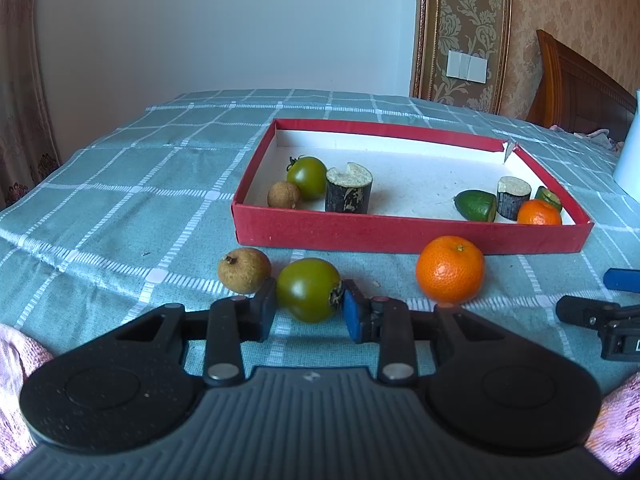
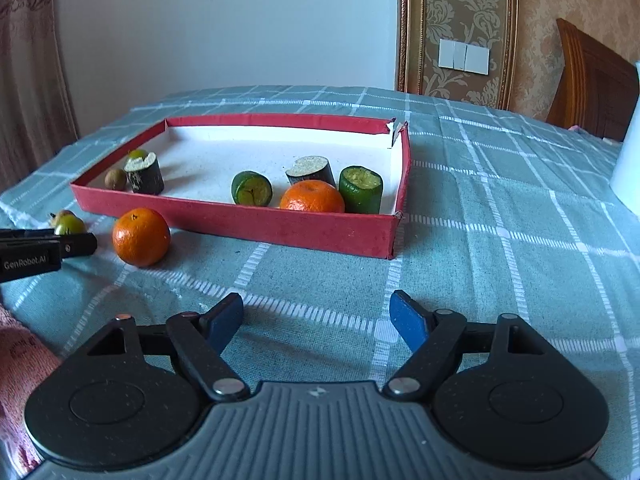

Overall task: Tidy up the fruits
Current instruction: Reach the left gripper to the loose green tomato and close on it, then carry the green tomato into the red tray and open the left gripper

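left gripper (image 1: 310,306) closed on green tomato (image 1: 308,290), beside brown fruit (image 1: 244,270); right gripper (image 2: 316,316) wide, empty, near red tray (image 2: 236,220).

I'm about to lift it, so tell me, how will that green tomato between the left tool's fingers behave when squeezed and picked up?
The green tomato looks smooth and glossy, so it may slip between the left tool's pads. It is round and lies on its side on the tablecloth, so it would probably roll if nudged or dropped. Its skin looks taut; a hard squeeze might bruise it.
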A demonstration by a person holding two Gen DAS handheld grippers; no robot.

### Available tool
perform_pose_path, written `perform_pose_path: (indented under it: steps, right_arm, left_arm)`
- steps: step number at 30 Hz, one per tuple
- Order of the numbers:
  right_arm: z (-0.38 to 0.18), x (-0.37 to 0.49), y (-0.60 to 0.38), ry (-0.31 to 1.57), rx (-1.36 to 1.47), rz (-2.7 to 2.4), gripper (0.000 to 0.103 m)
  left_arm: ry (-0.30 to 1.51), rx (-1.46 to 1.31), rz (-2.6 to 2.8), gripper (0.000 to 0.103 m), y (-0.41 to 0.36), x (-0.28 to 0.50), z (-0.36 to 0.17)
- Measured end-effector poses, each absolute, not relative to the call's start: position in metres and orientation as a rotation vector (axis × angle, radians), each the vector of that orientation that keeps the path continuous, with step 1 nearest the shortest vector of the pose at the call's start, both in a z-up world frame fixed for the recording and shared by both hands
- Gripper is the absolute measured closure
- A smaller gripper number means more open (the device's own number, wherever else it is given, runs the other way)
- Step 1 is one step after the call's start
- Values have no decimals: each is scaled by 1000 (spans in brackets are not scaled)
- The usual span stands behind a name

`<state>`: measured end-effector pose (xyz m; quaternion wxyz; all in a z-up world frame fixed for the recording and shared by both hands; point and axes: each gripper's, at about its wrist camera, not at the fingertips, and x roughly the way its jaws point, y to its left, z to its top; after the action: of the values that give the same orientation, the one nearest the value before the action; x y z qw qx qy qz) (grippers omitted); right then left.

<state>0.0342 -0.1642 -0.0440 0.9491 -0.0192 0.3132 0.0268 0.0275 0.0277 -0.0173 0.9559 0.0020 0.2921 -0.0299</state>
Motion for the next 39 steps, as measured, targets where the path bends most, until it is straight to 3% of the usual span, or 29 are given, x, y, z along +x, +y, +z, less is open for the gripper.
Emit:
perform_pose_path:
  steps: [1,2,39]
  right_arm:
    - [-44,36,-164,647,-47,20,2]
    - [-45,37,-165,656,-42,9,1]
    - [-46,38,-170,666,-17,18,0]
  left_arm:
    - [593,3,-61,72,28,28,-17]
    - [593,3,-61,72,28,28,-17]
    - [531,-13,-79,73,37,13,1]
